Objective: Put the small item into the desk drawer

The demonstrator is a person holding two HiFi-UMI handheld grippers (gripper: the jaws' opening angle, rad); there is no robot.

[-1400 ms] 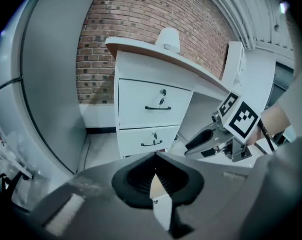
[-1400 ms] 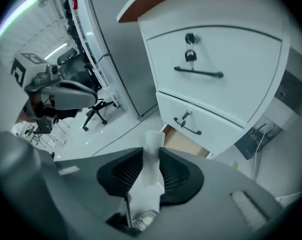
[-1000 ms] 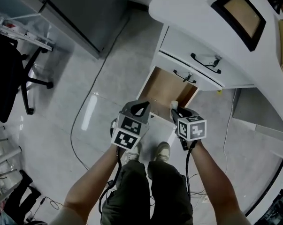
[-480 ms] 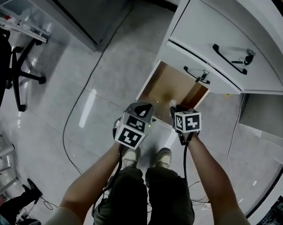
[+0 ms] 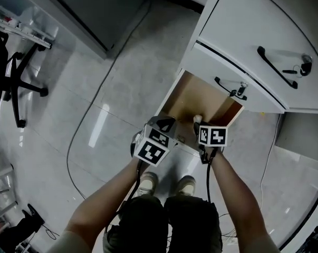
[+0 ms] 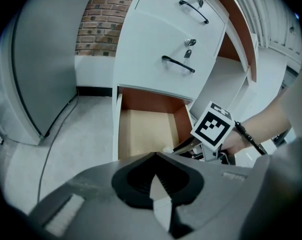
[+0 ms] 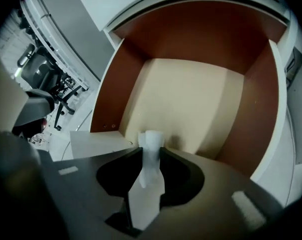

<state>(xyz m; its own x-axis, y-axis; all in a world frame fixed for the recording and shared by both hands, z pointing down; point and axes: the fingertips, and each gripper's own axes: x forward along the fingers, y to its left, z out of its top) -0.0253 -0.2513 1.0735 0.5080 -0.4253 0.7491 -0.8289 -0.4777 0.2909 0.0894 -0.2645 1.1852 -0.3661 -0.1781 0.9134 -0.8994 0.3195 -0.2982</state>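
The bottom desk drawer stands pulled out, with a bare tan bottom and brown walls. My right gripper hovers over the drawer's front part with a small white item upright between its pads. Its jaws are opening, and the item still sits between them. The item shows as a pale tip ahead of the marker cube. My left gripper hangs just left of it, above the drawer's front edge, shut and holding nothing. In the left gripper view its jaws point at the drawer.
Above the open drawer are two closed white drawers with black handles, and keys hang in a lock. A black cable crosses the tiled floor. An office chair and a grey cabinet stand at the left. The person's shoes are just below the drawer.
Both grippers have moved forward toward the drawer, and the white item now hangs over its inside. The head view has shifted, so the desk top has left the picture.
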